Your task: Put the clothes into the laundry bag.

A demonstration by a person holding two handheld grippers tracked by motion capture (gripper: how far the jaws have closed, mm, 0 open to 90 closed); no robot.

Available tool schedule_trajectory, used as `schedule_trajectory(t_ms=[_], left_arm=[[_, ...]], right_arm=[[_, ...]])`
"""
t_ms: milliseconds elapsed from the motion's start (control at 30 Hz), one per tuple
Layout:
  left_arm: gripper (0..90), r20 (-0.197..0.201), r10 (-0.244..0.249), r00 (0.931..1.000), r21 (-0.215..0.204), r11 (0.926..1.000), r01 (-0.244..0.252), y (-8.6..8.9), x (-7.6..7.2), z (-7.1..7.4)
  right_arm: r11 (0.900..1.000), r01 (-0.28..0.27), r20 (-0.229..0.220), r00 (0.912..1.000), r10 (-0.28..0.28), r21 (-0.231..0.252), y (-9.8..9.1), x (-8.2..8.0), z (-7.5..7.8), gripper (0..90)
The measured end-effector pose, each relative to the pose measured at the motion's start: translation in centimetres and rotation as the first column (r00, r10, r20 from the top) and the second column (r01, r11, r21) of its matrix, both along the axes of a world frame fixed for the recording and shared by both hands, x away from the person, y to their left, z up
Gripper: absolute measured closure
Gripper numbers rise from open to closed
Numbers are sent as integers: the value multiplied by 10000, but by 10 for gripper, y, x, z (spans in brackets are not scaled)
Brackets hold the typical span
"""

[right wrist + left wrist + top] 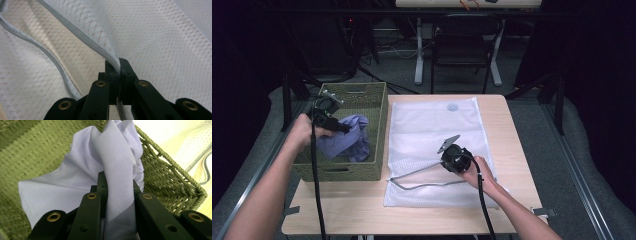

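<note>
White mesh laundry bag point(437, 150) lies flat on the wooden table point(362, 210); the right gripper point(119, 65) pinches its grey zipper edge point(82, 37). Farther left, the left gripper point(117, 182) clamps a lavender cloth point(82, 177) inside the green woven basket point(343, 170).

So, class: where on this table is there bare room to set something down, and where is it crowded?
Free: the bare strip of table along the near edge, in front of the basket and mesh bag, and a narrow strip right of the bag. Crowded: the basket, with the purple cloth and left gripper; the bag's opening, pinched by the right gripper.
</note>
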State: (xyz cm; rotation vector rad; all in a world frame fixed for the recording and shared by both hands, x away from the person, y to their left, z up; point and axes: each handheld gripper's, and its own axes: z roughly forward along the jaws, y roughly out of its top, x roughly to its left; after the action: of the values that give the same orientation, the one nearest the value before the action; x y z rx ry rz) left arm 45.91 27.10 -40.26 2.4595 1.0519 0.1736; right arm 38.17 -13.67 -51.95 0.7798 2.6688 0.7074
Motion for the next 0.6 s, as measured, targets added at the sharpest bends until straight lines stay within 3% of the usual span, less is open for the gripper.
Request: schedule_trajectory(t_ms=[600], left_arm=[[798,678,283,9973,232,9993,-300,2,1,55]], right_arm=[[10000,2,40,10000,-3,11,-1,0,1,870]])
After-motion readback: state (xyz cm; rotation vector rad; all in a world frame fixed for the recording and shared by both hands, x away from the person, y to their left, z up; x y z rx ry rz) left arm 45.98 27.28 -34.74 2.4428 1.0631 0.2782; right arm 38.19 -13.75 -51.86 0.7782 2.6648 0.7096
